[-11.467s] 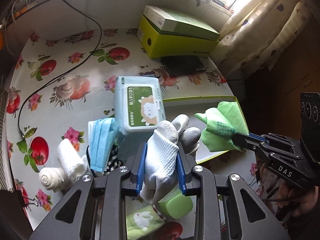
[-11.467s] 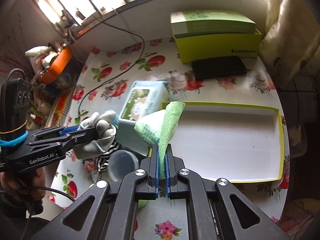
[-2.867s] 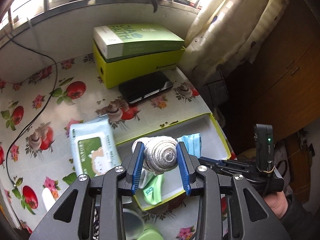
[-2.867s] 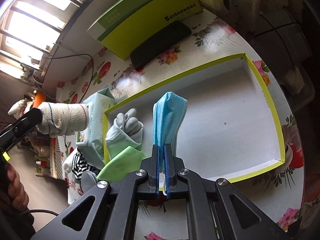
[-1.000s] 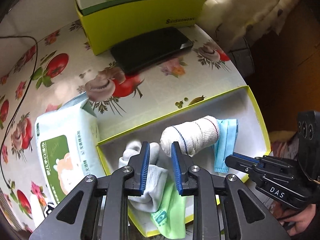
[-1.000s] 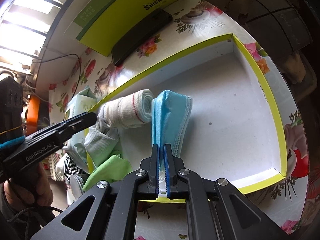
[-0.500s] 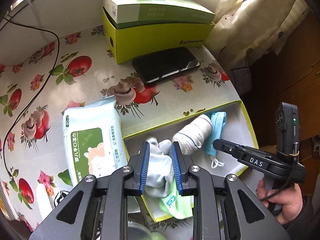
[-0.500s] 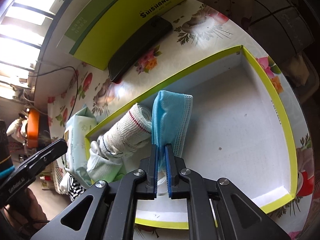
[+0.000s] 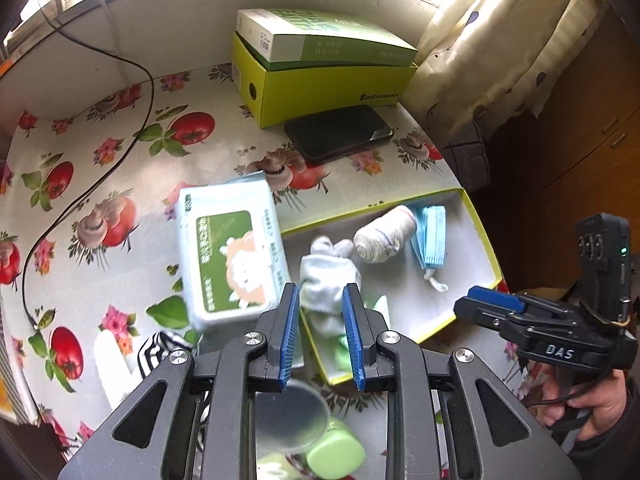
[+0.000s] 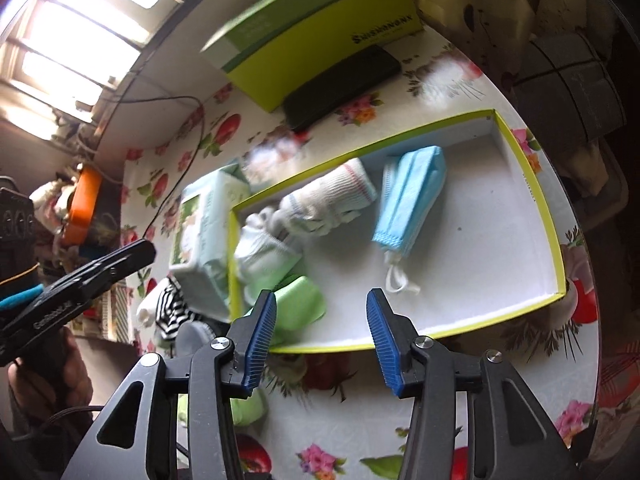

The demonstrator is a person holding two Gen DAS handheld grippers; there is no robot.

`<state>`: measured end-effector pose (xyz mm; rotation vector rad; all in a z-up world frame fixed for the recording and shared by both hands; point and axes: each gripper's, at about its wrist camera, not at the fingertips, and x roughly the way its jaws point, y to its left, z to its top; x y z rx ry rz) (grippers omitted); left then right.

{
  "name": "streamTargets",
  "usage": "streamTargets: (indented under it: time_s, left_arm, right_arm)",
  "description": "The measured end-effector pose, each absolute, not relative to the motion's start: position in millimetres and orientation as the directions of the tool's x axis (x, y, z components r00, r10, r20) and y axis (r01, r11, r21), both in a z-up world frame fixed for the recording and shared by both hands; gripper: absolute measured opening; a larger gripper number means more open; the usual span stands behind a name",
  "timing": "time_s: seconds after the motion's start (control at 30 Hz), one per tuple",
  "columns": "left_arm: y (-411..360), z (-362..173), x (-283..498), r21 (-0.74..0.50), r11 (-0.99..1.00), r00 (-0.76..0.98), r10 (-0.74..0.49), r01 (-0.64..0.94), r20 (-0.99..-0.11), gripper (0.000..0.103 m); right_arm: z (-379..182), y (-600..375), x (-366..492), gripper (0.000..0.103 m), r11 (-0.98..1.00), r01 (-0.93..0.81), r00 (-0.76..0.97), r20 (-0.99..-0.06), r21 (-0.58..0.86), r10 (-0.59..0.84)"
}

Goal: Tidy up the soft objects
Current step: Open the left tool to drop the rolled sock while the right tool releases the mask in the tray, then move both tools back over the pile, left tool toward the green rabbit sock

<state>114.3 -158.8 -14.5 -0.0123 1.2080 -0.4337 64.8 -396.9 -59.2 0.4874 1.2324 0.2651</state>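
Lying in one tray [image 10: 554, 236]: four soft items (right tongs [image 10: 322, 340] just opened wide, left tongs [image 9: 321, 334] narrow, empty).

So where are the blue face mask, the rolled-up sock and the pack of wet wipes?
blue face mask [image 10: 408, 204], right wrist view, middle of its pleated front.
rolled-up sock [image 10: 332, 196], right wrist view, middle of the roll.
pack of wet wipes [image 9: 230, 252], left wrist view, green label.

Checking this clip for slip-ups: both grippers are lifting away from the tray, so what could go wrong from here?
1. The blue mask's ear loops lie near the open right gripper, whose jaws have just been opening; they could snag.
2. The white glove lies near the tray's edge, so a stray bump could tip it out.
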Motion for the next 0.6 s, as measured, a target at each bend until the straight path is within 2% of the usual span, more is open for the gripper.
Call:
streamTargets:
  time_s: [0.6]
  left_arm:
    - [-88.1,-9.3,59.8,-0.239,0.946,0.331,-0.302,0.218,-0.894,0.023]
  right_arm:
    - [-24.4,-311.9,38.7,0.051,0.872,-0.129,0.260,-0.833,0.472,0.489]
